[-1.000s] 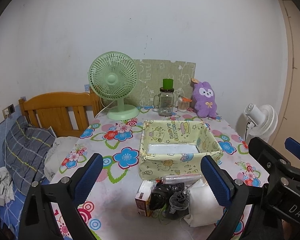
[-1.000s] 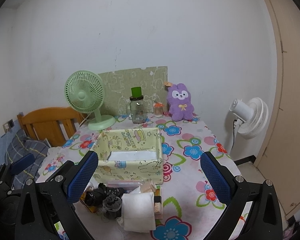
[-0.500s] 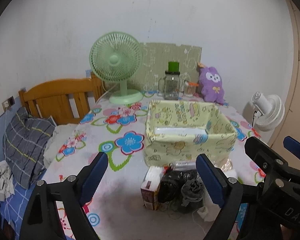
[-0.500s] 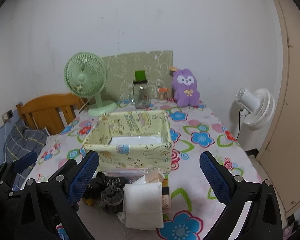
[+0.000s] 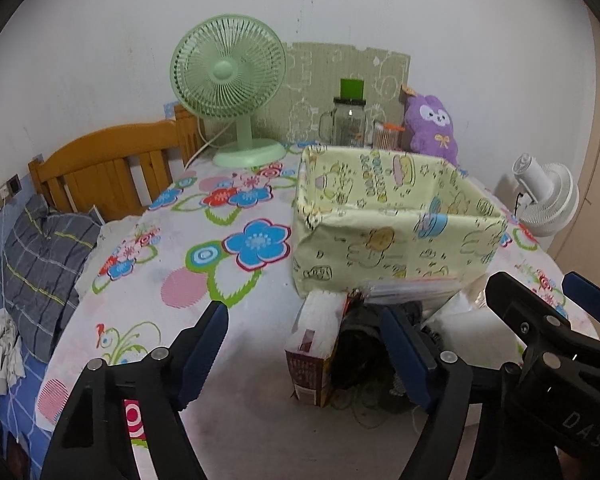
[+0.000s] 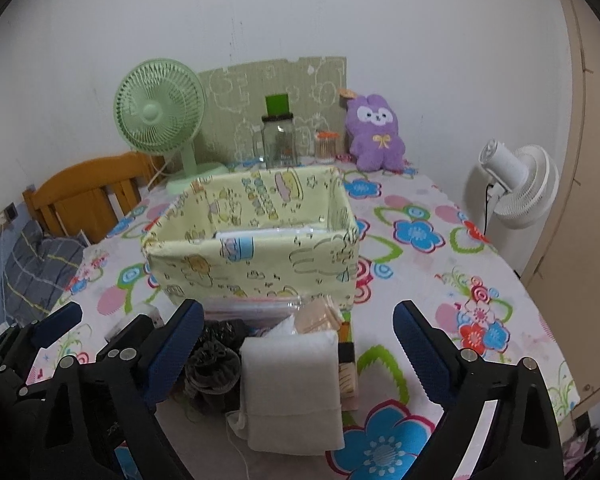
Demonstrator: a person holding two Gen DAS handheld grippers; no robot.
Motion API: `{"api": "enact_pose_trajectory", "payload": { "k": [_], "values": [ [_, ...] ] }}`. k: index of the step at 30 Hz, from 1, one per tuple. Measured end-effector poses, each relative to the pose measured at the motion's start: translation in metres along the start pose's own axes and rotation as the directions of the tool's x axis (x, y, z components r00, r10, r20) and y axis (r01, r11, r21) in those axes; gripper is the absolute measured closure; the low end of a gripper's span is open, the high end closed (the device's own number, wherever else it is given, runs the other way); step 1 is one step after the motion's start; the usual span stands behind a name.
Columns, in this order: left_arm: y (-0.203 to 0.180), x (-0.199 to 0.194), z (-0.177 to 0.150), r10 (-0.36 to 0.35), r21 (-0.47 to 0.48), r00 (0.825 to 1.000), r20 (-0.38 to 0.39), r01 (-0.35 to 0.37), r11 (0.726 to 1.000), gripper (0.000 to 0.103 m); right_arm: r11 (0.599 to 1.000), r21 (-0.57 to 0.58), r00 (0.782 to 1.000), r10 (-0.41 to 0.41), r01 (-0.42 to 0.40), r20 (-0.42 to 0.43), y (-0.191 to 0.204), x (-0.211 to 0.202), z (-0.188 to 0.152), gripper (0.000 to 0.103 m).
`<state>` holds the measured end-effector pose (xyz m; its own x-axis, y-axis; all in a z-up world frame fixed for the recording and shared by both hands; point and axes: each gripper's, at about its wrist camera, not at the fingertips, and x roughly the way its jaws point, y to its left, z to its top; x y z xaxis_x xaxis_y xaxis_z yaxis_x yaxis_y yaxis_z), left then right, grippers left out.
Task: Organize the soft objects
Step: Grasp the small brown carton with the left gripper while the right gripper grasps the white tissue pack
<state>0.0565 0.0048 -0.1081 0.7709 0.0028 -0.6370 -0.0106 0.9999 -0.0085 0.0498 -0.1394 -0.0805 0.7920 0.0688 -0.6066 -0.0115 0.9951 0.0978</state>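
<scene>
Both grippers hang low over the near edge of the surface (image 6: 480, 240), fingers spread wide and holding nothing, which suits picking from the pile that lies between them and the bin.

Going left to right: my left gripper (image 5: 304, 344) frames bare flowered cloth and the carton (image 5: 314, 354), which stands at the left end of the pile. Its right finger reaches over the dark bundle (image 6: 212, 360), a crumpled black thing I cannot identify more closely. I judge this hand is lined up for the left end of the heap.

Next comes the clear bag (image 6: 252, 306), lying flat against the near wall of the bin (image 6: 260, 268). The bin sits just beyond the pile with its mouth open upward, so anything lifted has only a short way to go up and over that wall.

The white cloth (image 6: 292, 384) lies folded at the near front of the pile, squarely between the fingers of my right gripper (image 6: 296, 340), so I take it as that hand's target. A tan packet (image 6: 320, 314) peeks out behind it, touching the bin wall.

Nothing soft seems to be in the bin yet, though a pale sheet shows at its floor.
</scene>
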Motion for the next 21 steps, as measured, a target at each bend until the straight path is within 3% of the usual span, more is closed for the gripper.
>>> {"api": "enact_pose_trajectory", "payload": {
  "k": [12,17,21],
  "values": [
    [-0.003,0.016,-0.013,-0.013,0.010,0.998,-0.064,0.013,1.000,0.047,1.000,0.014,0.996,0.002,-0.001,-0.086,0.003,0.020,-0.016,0.024],
    [-0.003,0.022,-0.019,-0.026,0.001,0.996,-0.090,0.027,1.000,0.060,1.000,0.014,0.993,0.001,0.001,-0.119,0.006,0.026,-0.023,0.040],
    [0.006,0.020,-0.015,-0.079,-0.071,0.994,-0.069,0.074,0.995,0.064,0.999,-0.034,0.986,-0.036,0.031,-0.160,0.012,0.037,-0.030,0.053]
  ]
}}
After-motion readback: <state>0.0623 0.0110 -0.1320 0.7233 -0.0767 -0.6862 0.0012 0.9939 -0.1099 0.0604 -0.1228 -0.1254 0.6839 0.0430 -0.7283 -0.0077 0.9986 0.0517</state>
